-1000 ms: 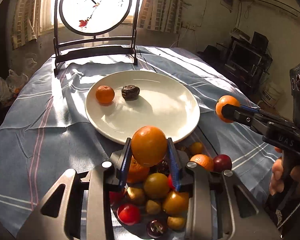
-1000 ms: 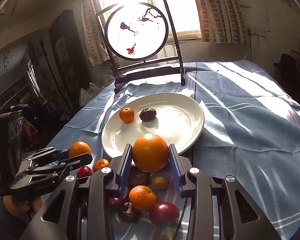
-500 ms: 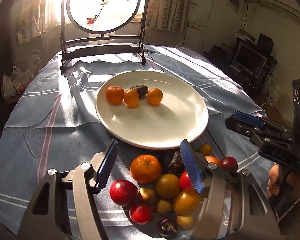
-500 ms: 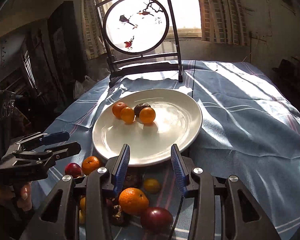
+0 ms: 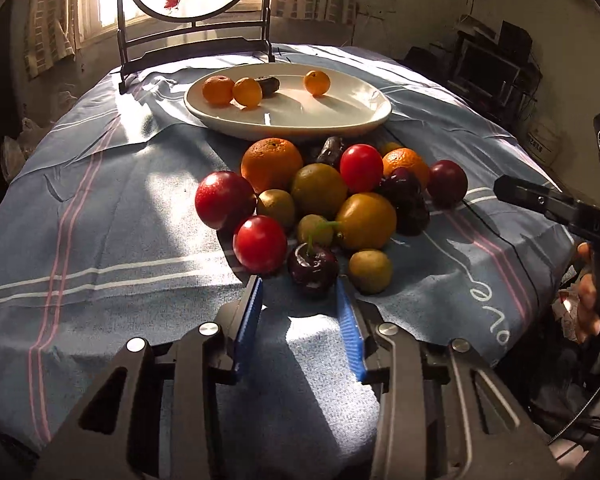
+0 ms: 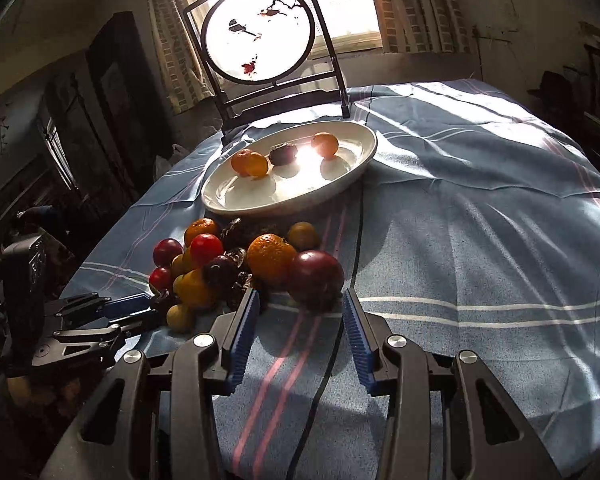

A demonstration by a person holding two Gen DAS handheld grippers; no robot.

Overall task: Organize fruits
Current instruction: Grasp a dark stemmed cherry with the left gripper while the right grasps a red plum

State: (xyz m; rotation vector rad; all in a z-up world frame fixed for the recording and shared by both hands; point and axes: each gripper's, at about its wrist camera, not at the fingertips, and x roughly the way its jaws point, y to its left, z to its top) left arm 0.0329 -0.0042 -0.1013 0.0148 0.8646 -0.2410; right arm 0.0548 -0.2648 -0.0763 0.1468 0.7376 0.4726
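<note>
Four pieces sit on the white plate (image 5: 352,118): three small oranges (image 5: 317,82) and one dark fruit (image 5: 269,85), all toward its far side. The plate is my landmark. Just on the near side of it, touching its rim or nearly so, lies the pile of unsorted fruit (image 5: 324,204) on the striped blue tablecloth (image 5: 100,220). My left gripper (image 5: 299,286) is at the near edge of that pile, its jaws closing with nothing pressed between the pads; a dark cherry (image 5: 313,268) stands right at the fingertips, partly between them, and a red fruit (image 5: 260,244) lies just outside the left pad. My right gripper (image 6: 299,300) is also on the near side of the plate, jaws parted and empty, with a dark red plum (image 6: 316,278) just beyond the tips and a large orange (image 6: 271,257) touching it. Beyond the plate, at the far edge of the table, stands a round painted screen (image 6: 258,38) in a dark frame.
</note>
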